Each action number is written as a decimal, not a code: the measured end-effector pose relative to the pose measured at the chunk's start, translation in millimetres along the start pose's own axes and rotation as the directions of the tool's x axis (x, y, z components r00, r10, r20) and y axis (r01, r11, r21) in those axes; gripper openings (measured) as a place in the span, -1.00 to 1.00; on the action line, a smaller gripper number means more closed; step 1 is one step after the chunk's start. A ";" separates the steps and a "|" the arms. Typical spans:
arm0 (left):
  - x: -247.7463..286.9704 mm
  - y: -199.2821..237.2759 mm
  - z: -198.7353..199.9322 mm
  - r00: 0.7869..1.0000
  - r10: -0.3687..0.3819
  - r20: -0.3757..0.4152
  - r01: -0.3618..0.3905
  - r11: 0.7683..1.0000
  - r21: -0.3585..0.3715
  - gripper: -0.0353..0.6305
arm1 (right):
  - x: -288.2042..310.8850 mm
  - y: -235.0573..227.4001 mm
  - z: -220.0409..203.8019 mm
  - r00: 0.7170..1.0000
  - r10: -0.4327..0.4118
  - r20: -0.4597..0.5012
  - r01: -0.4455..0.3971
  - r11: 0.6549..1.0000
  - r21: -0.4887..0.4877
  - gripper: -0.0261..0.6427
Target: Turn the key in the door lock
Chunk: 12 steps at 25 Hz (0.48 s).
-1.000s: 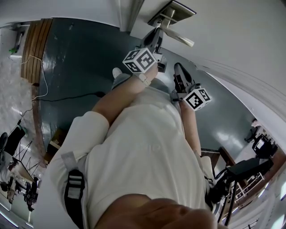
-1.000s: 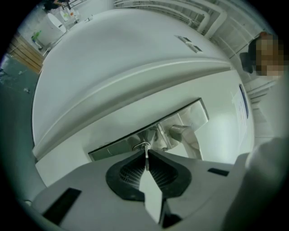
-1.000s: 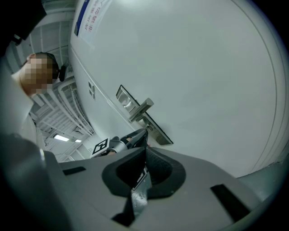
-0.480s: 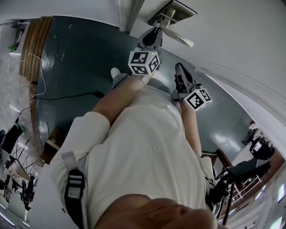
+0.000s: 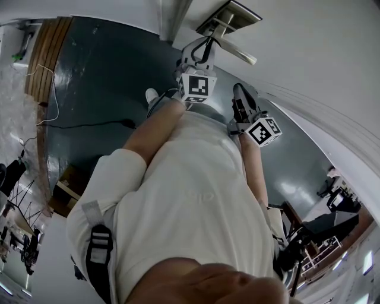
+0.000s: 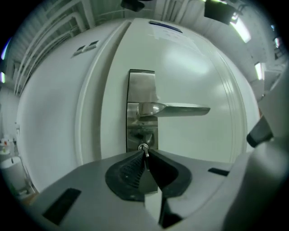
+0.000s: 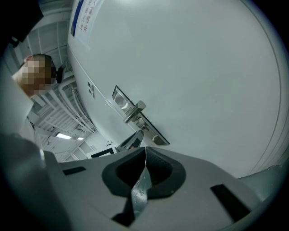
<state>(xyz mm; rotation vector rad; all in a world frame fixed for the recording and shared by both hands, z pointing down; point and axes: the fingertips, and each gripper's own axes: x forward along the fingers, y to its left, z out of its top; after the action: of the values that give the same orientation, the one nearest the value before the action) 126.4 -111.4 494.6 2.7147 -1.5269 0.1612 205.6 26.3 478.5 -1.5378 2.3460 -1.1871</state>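
In the left gripper view a white door carries a steel lock plate [image 6: 141, 108] with a lever handle [image 6: 174, 109] pointing right. Just below the lever a small metal key [image 6: 143, 149] sits in the lock, and my left gripper [image 6: 145, 155] is shut on it. The head view shows that left gripper [image 5: 203, 46] reaching level to the lock plate [image 5: 230, 16], with its marker cube [image 5: 197, 87] under it. My right gripper [image 5: 238, 90] hovers beside the door, lower and apart from the lock. Its jaws [image 7: 145, 153] are shut with nothing between them, and the lock plate [image 7: 137, 117] lies ahead of them.
A dark grey floor [image 5: 101, 77] lies below, with a wooden strip [image 5: 47, 59] and a black cable [image 5: 83, 126] at the left. Chairs and stands [image 5: 314, 234] crowd the lower right. A printed notice [image 7: 86, 18] hangs high on the door.
My left gripper has rolled about its own axis at the lock; its marker cube swung from the left side to underneath. The right gripper has stayed where it was.
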 end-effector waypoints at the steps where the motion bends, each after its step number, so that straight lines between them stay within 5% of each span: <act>1: -1.2 0.2 0.3 1.000 0.008 0.006 -0.008 0.999 0.046 -0.82 | 0.5 -0.1 0.6 1.000 0.001 -0.001 -0.001 1.000 -0.001 -0.85; 5: -4.5 -2.0 5.4 0.999 0.027 0.024 -0.031 0.976 0.216 -0.82 | 2.3 -1.8 2.4 1.000 0.008 -0.008 -0.008 1.000 -0.005 -0.85; 7: -5.2 -2.5 6.3 0.999 0.031 0.024 -0.036 0.971 0.235 -0.82 | 3.5 -1.7 2.6 1.000 0.012 -0.015 -0.012 1.000 -0.008 -0.85; 9: -4.4 -1.8 4.1 1.000 0.021 0.018 -0.024 0.981 0.193 -0.82 | 5.6 -0.7 2.9 1.000 0.017 -0.021 -0.018 1.000 -0.012 -0.85; 12: -2.8 -0.9 -2.4 0.998 -0.066 -0.005 0.066 0.997 0.034 -0.82 | 9.9 0.7 3.4 0.999 0.027 -0.024 -0.028 0.999 -0.017 -0.85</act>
<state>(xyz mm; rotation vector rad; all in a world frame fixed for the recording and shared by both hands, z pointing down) 125.5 -108.4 496.8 2.7849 -1.4444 0.1924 201.8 16.4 478.8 -1.4997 2.3904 -1.1890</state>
